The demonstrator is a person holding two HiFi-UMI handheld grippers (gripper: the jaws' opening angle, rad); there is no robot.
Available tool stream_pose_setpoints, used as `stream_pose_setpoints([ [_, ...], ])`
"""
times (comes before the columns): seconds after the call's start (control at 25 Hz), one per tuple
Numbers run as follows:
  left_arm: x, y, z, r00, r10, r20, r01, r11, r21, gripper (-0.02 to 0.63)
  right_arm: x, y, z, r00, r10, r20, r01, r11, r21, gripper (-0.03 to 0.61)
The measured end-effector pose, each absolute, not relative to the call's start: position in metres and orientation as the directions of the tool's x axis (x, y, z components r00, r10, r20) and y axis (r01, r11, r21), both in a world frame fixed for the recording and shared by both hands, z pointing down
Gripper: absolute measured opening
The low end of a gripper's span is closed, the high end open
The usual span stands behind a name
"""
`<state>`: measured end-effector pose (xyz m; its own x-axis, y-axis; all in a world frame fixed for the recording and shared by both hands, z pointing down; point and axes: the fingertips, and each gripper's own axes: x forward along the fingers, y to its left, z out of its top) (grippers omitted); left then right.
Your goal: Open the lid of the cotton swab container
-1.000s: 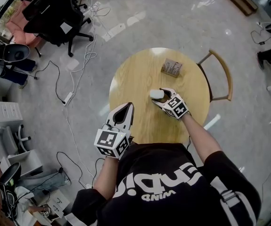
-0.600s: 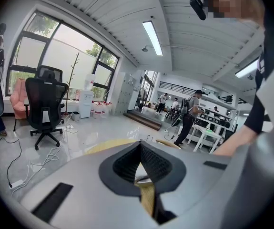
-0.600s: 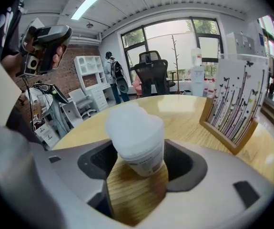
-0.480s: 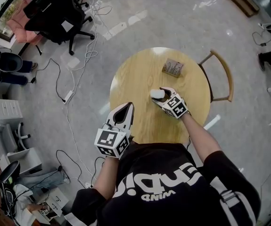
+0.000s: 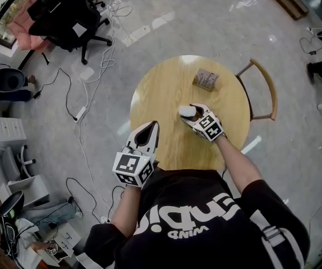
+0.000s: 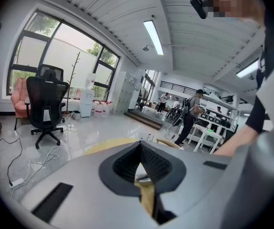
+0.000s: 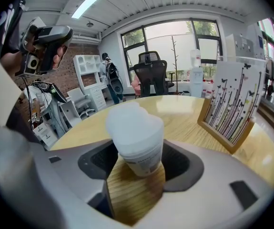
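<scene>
A small white cotton swab container [image 5: 186, 111] with its lid on stands upright near the middle of the round wooden table [image 5: 166, 94]. My right gripper [image 5: 192, 115] reaches it from the front right. In the right gripper view the container [image 7: 136, 140] stands between the two jaws, which press on its sides; the right gripper [image 7: 139, 161] is shut on it. My left gripper [image 5: 148, 134] hangs over the table's front left edge, apart from the container. Its jaws are shut with nothing between them, as the left gripper [image 6: 140, 148] view shows.
A small wooden-framed card with a line pattern [image 5: 204, 80] stands at the back of the table, to the right of the container in the right gripper view [image 7: 229, 111]. A wooden chair [image 5: 264, 88] stands at the table's right. A black office chair [image 5: 65, 15] and cables [image 5: 88, 94] lie on the floor to the left.
Both grippers and the container have kept still. Only a person at the far left edge of the head view has shifted.
</scene>
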<state>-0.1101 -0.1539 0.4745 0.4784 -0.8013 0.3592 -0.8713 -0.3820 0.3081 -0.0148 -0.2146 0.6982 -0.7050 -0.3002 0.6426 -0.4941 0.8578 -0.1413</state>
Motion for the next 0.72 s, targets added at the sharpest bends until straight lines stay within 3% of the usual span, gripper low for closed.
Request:
stream_pose_setpoints([
  [0.72, -0.107, -0.152, 0.475, 0.489, -0.796, 0.357, -0.865, -0.392, 0.312, 0.008, -0.005, -0.204, 0.687, -0.72, -0.313, 0.62, -0.489, 0.862, -0.133, 0.263],
])
